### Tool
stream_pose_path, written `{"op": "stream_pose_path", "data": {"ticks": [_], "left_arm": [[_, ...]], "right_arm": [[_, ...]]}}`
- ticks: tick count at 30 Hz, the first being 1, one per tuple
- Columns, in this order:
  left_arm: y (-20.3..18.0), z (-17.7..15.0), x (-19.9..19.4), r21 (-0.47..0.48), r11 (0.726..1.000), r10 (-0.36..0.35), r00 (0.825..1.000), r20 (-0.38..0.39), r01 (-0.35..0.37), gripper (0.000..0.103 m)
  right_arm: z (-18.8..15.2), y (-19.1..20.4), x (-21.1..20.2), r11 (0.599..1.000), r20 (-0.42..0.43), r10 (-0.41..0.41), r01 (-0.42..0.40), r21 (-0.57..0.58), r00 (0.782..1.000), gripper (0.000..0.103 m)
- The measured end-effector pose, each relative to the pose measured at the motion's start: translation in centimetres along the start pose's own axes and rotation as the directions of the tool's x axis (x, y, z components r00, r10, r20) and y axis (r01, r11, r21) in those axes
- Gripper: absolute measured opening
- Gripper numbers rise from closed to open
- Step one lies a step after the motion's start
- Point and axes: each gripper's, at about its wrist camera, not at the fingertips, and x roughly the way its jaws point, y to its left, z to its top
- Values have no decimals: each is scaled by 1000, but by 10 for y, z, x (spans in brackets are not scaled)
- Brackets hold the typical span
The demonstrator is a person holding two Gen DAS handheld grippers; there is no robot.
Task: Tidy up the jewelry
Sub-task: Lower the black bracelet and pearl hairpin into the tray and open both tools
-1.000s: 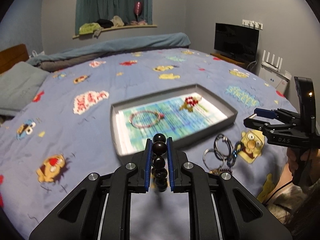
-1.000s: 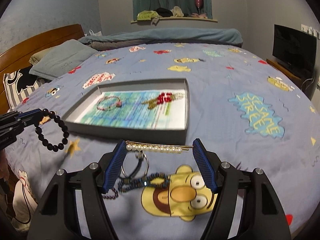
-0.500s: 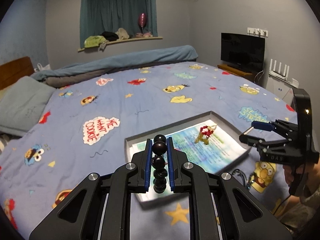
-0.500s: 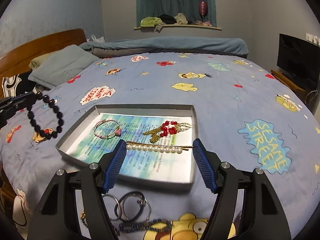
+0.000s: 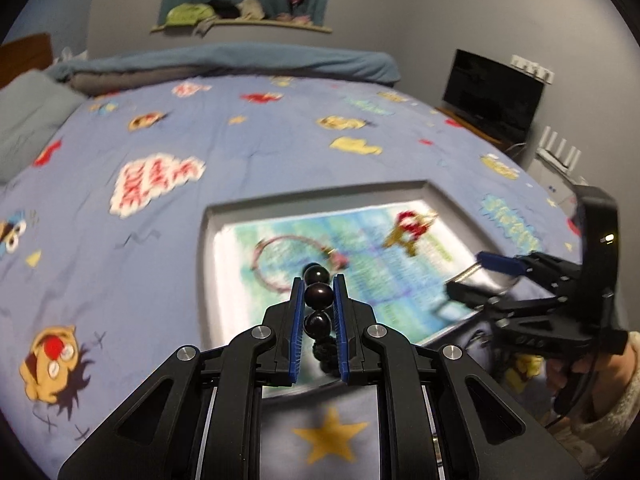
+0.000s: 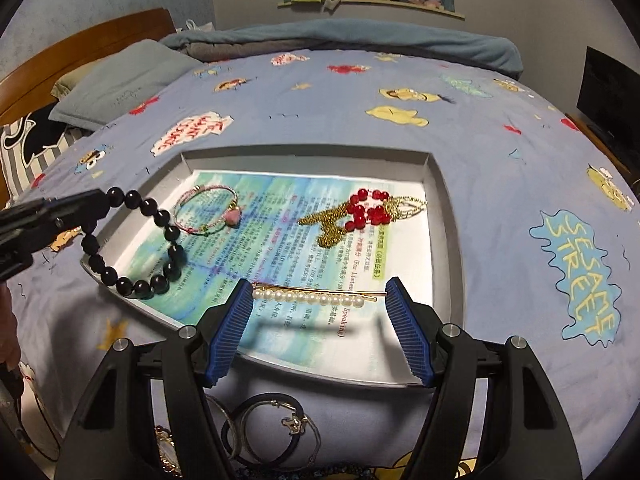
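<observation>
Above the bedspread (image 6: 500, 168), both tilted claws overhang the tray (image 6: 440, 184): left claw (image 5: 318, 300) pinching black beads (image 6: 168, 236), right claw (image 6: 320, 300) clamping pearl clip (image 6: 308, 295)

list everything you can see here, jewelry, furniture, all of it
tray: one, grey, on the bed, printed sheet inside
thin bracelet: one, pink, in tray
red bead and gold chain piece: one, in tray
black bead bracelet: one, held over tray's left edge
pearl hair pin: one, white and gold, held over tray
loose rings and bands: several, dark and silver, on bed before tray
bedspread: one, blue, cartoon print
pillow: one, grey
television: one, black
left claw: shut on black bead bracelet
right claw: shut on pearl hair pin
</observation>
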Motion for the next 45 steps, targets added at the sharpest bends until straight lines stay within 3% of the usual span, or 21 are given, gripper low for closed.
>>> {"op": "stream_pose_path", "data": {"ticks": [7,15,23,35,39,45], "left_arm": [[18,-15,18,-53,999,2,998,-65,-6,15],[15,-19,39,-41,998,34,993,-112,-39,15],[25,-9,46,-47,993,99,990,-105,-104,15],[26,-10,49,-8,990,141,984,-105,-143,15],[26,-11,49,-11,989,145,984,-107,-147,15],[23,-10,45,-6,989,144,984,-102,-146,29]], "right_arm": [[1,0,9,1000,-37,-11,11,4,999,68],[6,-2,18,1000,-76,-17,17,5,997,68],[7,1,26,999,-74,-49,47,-27,996,68],[8,0,27,998,-102,-51,47,-43,993,69],[9,-1,26,998,-97,-58,54,-44,994,76],[9,-1,24,998,-90,-47,44,-39,995,78]]}}
